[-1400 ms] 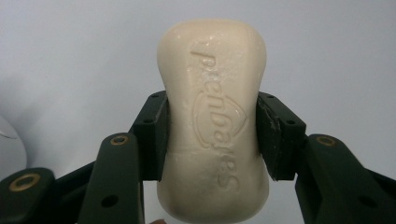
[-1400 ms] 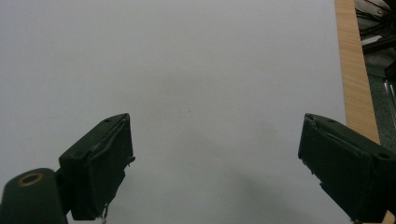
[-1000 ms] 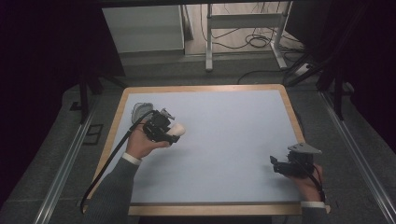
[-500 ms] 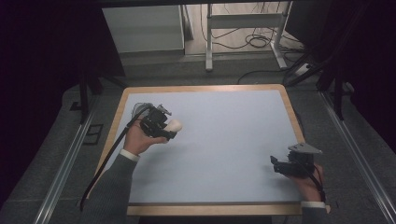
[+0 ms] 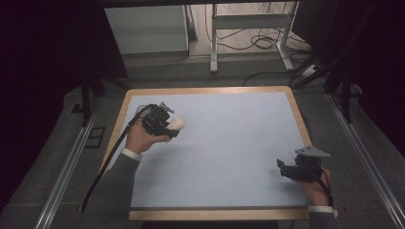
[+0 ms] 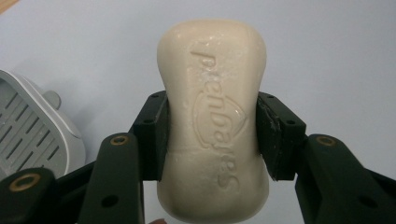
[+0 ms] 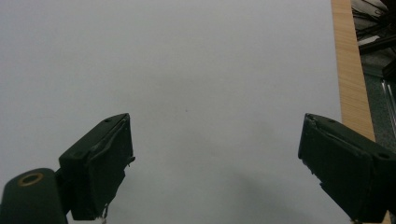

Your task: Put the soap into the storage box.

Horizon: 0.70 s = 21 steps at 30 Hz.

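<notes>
The left claw (image 6: 212,140) grips a soap bar (image 6: 214,121) over the tabletop (image 5: 229,143) beside a grey dish (image 6: 32,126), the right claw (image 7: 215,168) gapes idle, and I reckon slick soap could squirt free.

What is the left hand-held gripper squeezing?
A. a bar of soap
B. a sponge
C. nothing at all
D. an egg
A: in the left gripper view the left hand-held gripper has its two black jaws pressed on the sides of a cream bar of soap with letters stamped into it, above the pale blue table.
</notes>
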{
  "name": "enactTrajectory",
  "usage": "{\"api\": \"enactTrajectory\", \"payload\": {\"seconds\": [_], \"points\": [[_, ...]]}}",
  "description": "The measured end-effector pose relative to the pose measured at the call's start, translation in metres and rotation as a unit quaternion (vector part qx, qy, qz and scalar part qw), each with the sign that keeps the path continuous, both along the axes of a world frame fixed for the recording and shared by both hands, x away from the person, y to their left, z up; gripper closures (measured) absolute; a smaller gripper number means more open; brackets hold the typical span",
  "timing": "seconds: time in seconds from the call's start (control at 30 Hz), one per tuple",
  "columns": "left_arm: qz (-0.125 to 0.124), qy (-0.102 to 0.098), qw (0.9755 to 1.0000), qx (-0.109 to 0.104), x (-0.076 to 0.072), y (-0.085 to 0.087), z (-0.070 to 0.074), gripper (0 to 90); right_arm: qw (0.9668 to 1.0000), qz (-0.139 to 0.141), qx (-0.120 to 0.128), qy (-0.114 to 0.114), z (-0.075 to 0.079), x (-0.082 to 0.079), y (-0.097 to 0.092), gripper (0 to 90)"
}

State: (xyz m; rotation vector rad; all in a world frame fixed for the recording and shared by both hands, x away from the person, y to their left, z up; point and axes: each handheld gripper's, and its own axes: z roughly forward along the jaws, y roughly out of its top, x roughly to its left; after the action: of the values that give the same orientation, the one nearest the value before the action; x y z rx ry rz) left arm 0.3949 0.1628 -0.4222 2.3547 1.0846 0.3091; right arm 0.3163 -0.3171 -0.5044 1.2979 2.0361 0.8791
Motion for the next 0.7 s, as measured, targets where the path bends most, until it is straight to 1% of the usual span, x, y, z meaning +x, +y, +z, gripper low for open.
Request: {"api": "enactTrajectory", "payload": {"seconds": [0.07,0.37,0.43,0.7], "points": [[-0.001,0.0,1.0,0.002,0.001,0.001,0.0,49.6,1.0,0.0,0.0,0.0,0.0,0.0,0.0,9.9],[0.01,0.0,0.9999,0.003,0.008,0.007,0.002,49.6,1.0,0.0,0.0,0.001,-0.001,0.0,0.0,9.9],[0.015,-0.001,0.9999,0.001,0.011,0.009,0.003,49.6,1.0,0.0,0.0,0.001,-0.001,0.0,0.0,9.9],[0.027,0.001,0.9996,0.001,0.02,0.014,0.001,49.6,1.0,0.0,0.0,0.0,-0.001,0.0,0.0,9.9]]}}
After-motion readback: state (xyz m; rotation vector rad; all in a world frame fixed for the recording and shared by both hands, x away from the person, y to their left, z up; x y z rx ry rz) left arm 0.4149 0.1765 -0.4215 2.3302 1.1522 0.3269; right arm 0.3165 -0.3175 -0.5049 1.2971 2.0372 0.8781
